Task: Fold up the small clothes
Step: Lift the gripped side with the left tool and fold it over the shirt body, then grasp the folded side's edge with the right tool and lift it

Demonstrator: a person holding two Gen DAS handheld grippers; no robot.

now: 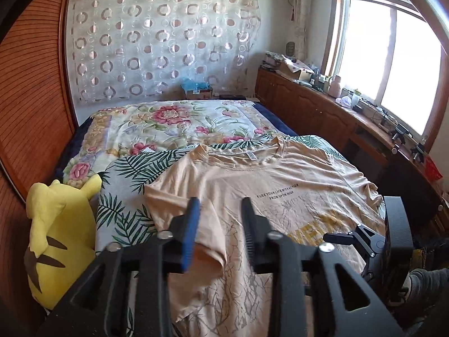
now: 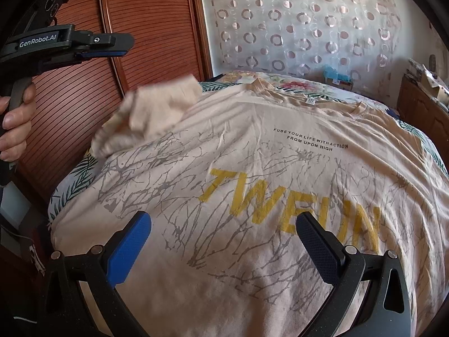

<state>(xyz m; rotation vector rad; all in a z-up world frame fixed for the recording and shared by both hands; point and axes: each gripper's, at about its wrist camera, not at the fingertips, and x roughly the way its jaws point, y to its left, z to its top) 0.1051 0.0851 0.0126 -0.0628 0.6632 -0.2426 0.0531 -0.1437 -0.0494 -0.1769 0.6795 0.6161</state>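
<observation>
The peach T-shirt (image 2: pixel 252 146) lies chest-up on the bed (image 1: pixel 157 123), its sleeve (image 2: pixel 157 112) folded inward at ten o'clock. The left hand-held gripper (image 1: pixel 220 205) hovers partly open, empty. The right hand-held gripper (image 2: pixel 223 224) gapes wide above the hem, holding nothing.

One peach T-shirt (image 2: pixel 252 168) lies on one bed (image 1: pixel 118 205). Two sheets cover the bed: one leaf-print sheet (image 1: pixel 126 168) and one floral sheet (image 1: pixel 168 123). One yellow plush toy (image 1: pixel 56 224) sits beside it. Two grippers show: the left gripper (image 1: pixel 220 205) and the right gripper (image 2: pixel 223 224). One hand (image 2: pixel 14 123) is in view.
</observation>
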